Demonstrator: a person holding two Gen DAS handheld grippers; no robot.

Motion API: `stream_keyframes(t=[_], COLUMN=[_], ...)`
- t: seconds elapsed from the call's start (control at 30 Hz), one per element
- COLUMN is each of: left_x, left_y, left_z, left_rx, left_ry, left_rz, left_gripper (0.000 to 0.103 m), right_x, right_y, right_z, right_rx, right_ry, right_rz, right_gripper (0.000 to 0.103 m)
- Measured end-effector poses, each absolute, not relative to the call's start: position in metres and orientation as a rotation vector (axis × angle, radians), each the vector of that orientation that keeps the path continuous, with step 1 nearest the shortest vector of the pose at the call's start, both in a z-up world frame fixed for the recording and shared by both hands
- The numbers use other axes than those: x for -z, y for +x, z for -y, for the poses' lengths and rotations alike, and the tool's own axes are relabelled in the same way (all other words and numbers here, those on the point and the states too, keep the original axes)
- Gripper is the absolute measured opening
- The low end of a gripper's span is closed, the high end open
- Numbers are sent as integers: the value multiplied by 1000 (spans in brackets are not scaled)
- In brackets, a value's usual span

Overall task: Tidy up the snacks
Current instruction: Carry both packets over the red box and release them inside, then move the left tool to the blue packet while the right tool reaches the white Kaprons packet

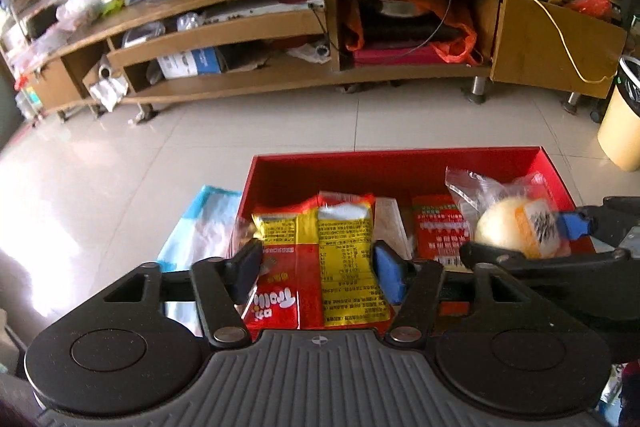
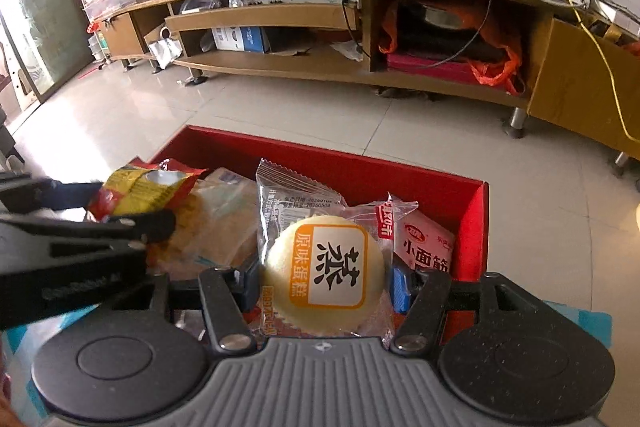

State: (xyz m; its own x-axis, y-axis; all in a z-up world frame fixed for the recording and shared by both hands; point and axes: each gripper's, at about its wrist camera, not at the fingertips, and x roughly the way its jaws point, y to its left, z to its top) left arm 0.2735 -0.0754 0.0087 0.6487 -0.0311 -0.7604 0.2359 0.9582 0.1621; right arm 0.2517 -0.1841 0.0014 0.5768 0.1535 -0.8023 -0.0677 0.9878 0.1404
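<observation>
Left claw (image 1: 316, 267) clamps the yellow-red packet (image 1: 320, 259), right claw (image 2: 324, 283) pinches the wrapped cake (image 2: 324, 267), both above the red box (image 2: 472, 227).

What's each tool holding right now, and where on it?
Left tool: yellow-red packet, gripped at its side edges. Right tool: wrapped cake, gripped across its sides.

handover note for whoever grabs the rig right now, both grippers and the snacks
Left gripper: shut on the red-yellow snack packet, held over the red box.
Right gripper: shut on the wrapped egg cake, also over the box.
Already in the box: a red gluten-snack pack and a pale cracker pack.
Left to do: set both held snacks down in the box and release.
</observation>
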Motion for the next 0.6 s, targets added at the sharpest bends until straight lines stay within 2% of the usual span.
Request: stream_keyframes(t=[0.1, 0.17, 0.33, 0.4, 0.6], left_x=[-8, -8, -11, -15, -23], left_y=[273, 273, 275, 275, 266], left_z=[78, 78, 78, 78, 86], left_rx=[151, 148, 147, 151, 139], left_ry=[275, 272, 257, 247, 287], left_rz=[-826, -827, -823, -814, -760], left_gripper=[88, 88, 89, 95, 97], right_x=[3, 2, -3, -6, -17], right_y=[251, 251, 249, 246, 237], right_z=[191, 194, 194, 195, 203], right_rx=[-110, -105, -106, -102, -87], right_ry=[109, 108, 95, 85, 65], right_rz=[-942, -933, -916, -910, -907], right_gripper=[64, 69, 71, 71, 71])
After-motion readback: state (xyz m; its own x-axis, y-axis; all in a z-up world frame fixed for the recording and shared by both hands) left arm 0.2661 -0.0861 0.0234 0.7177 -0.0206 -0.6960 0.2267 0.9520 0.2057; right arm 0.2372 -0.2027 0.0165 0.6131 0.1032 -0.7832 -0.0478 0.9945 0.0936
